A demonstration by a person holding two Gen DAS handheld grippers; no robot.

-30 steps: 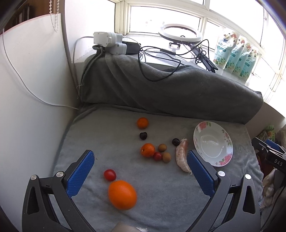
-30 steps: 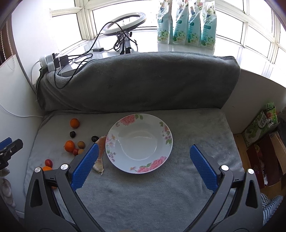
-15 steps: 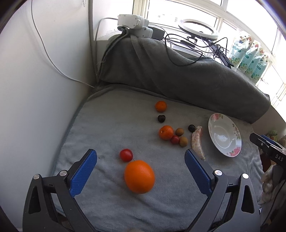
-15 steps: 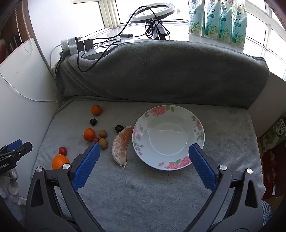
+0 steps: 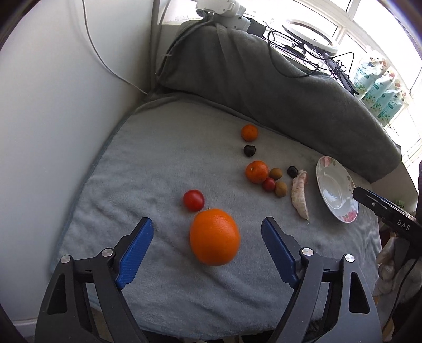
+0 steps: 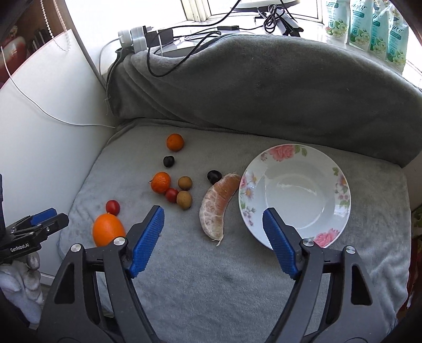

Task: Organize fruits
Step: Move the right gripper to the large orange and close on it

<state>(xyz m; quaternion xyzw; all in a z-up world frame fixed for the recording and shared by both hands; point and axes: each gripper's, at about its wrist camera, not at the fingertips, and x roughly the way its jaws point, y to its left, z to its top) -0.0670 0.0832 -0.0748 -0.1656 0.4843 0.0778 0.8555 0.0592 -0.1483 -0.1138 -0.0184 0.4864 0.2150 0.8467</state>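
Observation:
On the grey towel, a large orange point(image 5: 215, 236) lies between the blue fingers of my left gripper point(image 5: 207, 224). Its jaws are closing and the pads stand clear of the peel. A cherry tomato point(image 5: 193, 200) sits just beyond the orange. My right gripper point(image 6: 213, 212) hovers over a peeled citrus segment point(image 6: 215, 208). Its jaws are also closing and do not touch the segment. A flowered white plate point(image 6: 303, 190) lies empty beside its right finger. Small oranges point(image 6: 161, 182), dark fruits point(image 6: 168, 161) and brown longans point(image 6: 184, 182) are scattered at mid-towel.
A rolled grey blanket point(image 6: 263, 87) bounds the far side, with cables, a power strip point(image 6: 134, 39) and a ring light behind it. A white wall panel point(image 5: 52, 105) closes the left side. Green pouches point(image 6: 369, 23) line the window sill. A gloved hand point(image 6: 23, 274) holds the left gripper.
Both grippers came down and closer to the towel with jaws narrowing. The left now frames the large orange. The right swung left from the plate to the citrus segment.

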